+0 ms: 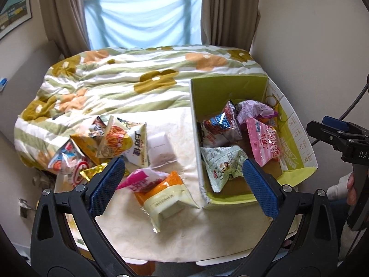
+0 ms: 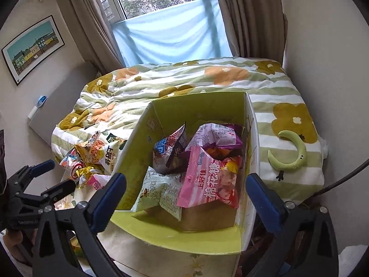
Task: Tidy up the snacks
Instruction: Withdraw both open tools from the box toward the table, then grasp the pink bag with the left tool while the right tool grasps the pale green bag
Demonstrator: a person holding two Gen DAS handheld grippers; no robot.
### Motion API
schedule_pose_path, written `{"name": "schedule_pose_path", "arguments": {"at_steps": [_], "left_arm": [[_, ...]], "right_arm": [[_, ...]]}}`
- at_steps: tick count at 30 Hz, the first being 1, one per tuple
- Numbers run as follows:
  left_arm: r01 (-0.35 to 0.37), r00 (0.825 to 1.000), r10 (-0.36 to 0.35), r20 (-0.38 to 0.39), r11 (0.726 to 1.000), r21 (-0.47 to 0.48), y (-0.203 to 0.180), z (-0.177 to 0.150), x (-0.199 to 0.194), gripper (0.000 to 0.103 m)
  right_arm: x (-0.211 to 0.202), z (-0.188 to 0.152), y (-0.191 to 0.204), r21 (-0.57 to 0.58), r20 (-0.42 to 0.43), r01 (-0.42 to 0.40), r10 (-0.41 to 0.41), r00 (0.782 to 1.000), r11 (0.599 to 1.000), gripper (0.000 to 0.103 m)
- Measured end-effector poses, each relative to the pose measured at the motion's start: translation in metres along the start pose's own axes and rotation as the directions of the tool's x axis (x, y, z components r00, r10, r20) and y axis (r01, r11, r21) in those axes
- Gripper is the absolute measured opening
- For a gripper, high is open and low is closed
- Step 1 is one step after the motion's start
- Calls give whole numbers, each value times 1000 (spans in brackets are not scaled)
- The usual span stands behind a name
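The left tongs (image 1: 183, 180) are hanging wide open over the table (image 1: 161, 242), holding nothing. Right under the gap between the blue pads an orange bag (image 1: 169, 192) is lying flat on the white cloth, with a pink bag (image 1: 140, 180) touching its far end. A white packet (image 1: 160, 149) is lying just past them. Further left a pile of snack bags (image 1: 101, 145) is sitting at the table edge, near the flowered blanket (image 1: 115, 80). The right pad of the left tongs is hovering over the near corner of the green box (image 1: 196, 138). The right tongs (image 2: 185, 196) are also wide open and empty, hanging over the box (image 2: 136, 161). Inside the box a pink candy bag (image 2: 207, 184) is leaning on top, a pale green bag (image 2: 159, 191) is lying beside it on the left, a red and blue bag (image 2: 168, 154) is standing behind, and a purple bag (image 2: 216, 136) is sitting at the back. On the blanket (image 2: 184, 80) to the right of the box a green moon toy (image 2: 293, 154) is lying. Behind the bed, curtains (image 2: 96, 34) are hanging by a window with a blue sheet (image 2: 173, 37) across it. A picture (image 2: 32, 48) is hanging on the left wall.
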State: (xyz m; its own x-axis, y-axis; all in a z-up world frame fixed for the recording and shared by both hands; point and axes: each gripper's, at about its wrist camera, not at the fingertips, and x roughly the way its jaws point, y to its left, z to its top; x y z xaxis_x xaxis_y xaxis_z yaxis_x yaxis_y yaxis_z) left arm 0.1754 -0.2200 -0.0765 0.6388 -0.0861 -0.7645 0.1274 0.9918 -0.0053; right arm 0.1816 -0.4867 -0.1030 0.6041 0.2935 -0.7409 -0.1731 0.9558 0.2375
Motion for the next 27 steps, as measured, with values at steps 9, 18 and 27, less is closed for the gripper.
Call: {"name": "schedule_pose_path", "arguments": {"at_steps": [9,18,27], "left_arm": [[-9,1000,10,22,1000,-14,93,-22,-27,101],[69,997,-68,-36,997,33,170,-45,-15,101],[224,971,-208,-117,963,152,203,-46,33,101]], "right_arm": [[-16,-17,72,3,91,-32,32,995,999,103],[13,-44,149,73,65,29,-34,997,997,103],[58,-79,191,233,-37,135,-130,991,963,103]]}}
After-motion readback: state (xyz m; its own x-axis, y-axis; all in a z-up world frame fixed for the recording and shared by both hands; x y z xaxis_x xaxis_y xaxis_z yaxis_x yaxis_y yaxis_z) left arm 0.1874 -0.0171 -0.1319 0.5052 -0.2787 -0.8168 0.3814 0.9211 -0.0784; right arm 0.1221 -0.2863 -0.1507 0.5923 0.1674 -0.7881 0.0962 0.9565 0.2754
